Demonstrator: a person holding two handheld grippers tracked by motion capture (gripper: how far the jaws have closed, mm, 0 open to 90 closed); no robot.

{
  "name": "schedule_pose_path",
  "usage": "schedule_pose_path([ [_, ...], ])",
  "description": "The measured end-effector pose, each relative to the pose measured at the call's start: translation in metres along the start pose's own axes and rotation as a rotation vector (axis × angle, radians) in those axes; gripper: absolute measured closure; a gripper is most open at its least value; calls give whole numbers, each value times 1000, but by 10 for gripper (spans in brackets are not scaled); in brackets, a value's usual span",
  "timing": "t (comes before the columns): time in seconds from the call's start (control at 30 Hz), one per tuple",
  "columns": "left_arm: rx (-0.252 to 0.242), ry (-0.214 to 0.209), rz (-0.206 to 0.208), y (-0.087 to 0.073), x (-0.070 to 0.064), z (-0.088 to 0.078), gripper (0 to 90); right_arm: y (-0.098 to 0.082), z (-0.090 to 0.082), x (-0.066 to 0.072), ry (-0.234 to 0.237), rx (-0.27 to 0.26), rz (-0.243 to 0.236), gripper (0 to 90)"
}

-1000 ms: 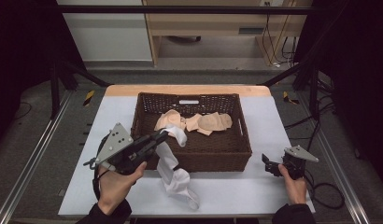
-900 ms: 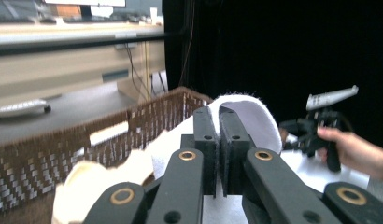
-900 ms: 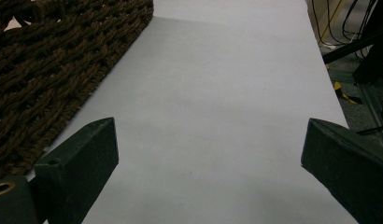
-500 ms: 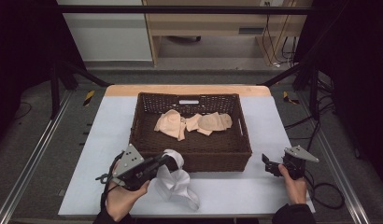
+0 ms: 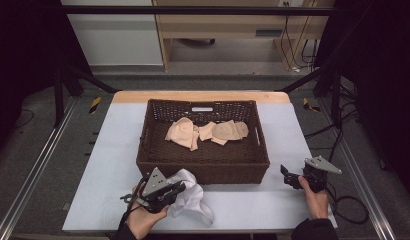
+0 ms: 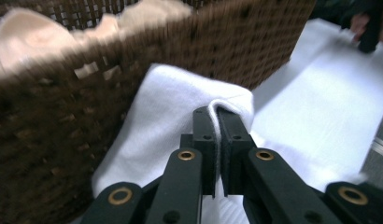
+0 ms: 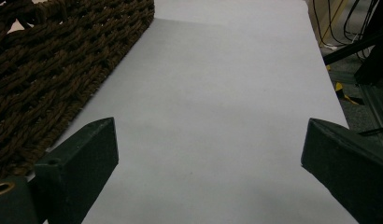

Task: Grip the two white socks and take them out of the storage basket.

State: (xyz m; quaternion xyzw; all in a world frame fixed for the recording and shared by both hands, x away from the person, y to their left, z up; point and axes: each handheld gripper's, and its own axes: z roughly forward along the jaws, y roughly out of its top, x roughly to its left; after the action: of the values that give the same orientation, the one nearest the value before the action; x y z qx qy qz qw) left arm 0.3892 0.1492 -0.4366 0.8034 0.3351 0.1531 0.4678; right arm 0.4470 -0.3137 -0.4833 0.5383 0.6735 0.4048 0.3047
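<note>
A brown wicker basket (image 5: 203,162) sits mid-table (image 5: 103,150) with beige cloths (image 5: 205,132) inside. Near its left front corner the left gripper (image 5: 175,190) lies low, touching a crumpled white cloth (image 5: 190,197) on the table. The right gripper (image 5: 288,175) rests near the right, well apart.
</note>
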Motion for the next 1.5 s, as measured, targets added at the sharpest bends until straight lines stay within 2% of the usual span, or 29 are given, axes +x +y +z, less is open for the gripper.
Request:
schedule_pose_path([
  [0.2, 29, -18, 17, -8, -1, 9, 822, 0, 0, 0, 1, 0, -5, 42],
  [0.3, 41, -27, 12, -11, -1, 11, 780, 0, 0, 0, 0, 0, -5, 42],
  [0.57, 26, -20, -3, -16, 2, 5, 530, 0, 0, 0, 1, 0, -3, 42],
  [0.67, 13, -11, -4, -16, 5, -1, 452, 0, 0, 0, 0, -3, -3, 42],
  [0.77, -3, 2, -5, -17, 8, -10, 415, 0, 0, 0, -1, -5, -4, 42],
  [0.9, 1, 34, -17, -23, 17, -24, 378, 0, 0, 0, 0, -4, -4, 42],
  [1.03, -16, 59, -38, -26, 27, -34, 368, 0, 0, 0, -5, -7, -6, 42],
  [1.17, -17, 71, -28, -27, 31, -39, 357, 0, 0, 0, -4, -7, -7, 42],
  [1.27, -41, 79, -29, -25, 36, -48, 349, 0, 0, 0, -2, -6, -6, 42],
  [1.37, -66, 107, -41, -24, 47, -61, 341, 0, 0, 0, -3, -6, -6, 42],
  [1.5, -68, 156, -60, -29, 64, -74, 339, 0, 0, 0, -2, -4, -2, 42],
])
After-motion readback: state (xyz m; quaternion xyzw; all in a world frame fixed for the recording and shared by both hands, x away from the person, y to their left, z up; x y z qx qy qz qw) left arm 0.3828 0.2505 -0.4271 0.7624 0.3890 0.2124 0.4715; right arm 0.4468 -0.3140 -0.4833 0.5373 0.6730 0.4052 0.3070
